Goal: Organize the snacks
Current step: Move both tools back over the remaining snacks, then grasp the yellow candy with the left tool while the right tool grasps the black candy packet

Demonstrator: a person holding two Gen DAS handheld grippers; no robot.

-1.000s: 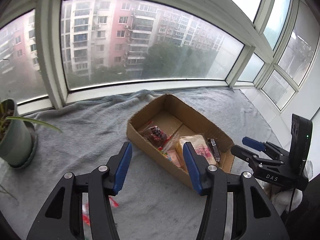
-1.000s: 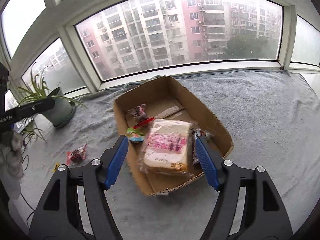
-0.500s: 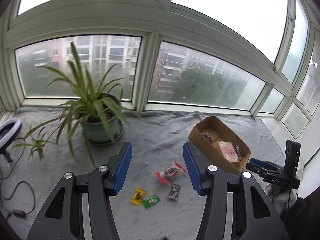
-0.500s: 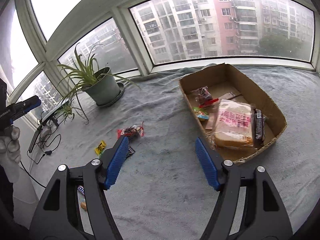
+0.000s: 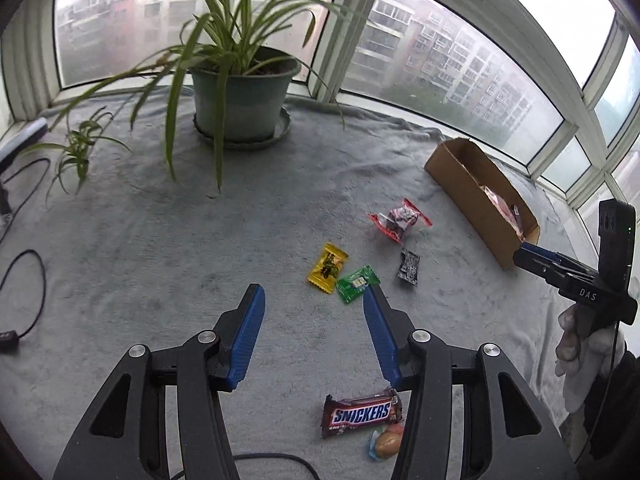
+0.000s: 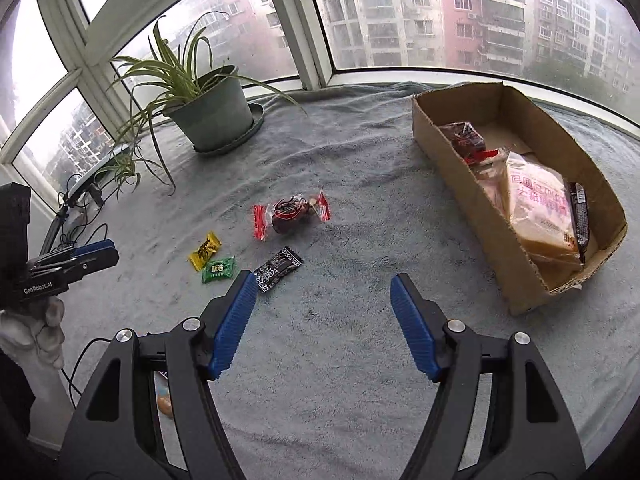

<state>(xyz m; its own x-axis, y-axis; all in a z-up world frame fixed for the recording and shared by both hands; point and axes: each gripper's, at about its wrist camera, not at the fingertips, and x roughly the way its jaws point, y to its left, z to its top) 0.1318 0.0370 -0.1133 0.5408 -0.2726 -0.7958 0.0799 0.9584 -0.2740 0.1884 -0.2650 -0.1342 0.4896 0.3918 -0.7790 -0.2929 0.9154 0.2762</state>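
A cardboard box [image 6: 452, 160] holds a bread packet [image 6: 538, 200] and other snacks; it also shows in the left wrist view [image 5: 472, 196]. Loose on the grey blanket lie a red-wrapped snack [image 6: 290, 212], a yellow candy [image 6: 205, 251], a green candy [image 6: 219, 269] and a black candy [image 6: 278, 268]. In the left wrist view a Snickers bar [image 5: 362, 412] lies under my left gripper [image 5: 314, 304], which is open and empty, near the green candy [image 5: 356, 283]. My right gripper [image 6: 322, 286] is open and empty, right of the black candy.
A potted spider plant [image 5: 242, 92] stands at the back by the windows. Black cables [image 5: 24, 292] lie at the left edge. A small round sweet [image 5: 386, 444] lies beside the Snickers bar. Window frames bound the blanket at the back.
Both grippers have swung left and away from the box and lowered toward the loose candies. Both stay open and empty.
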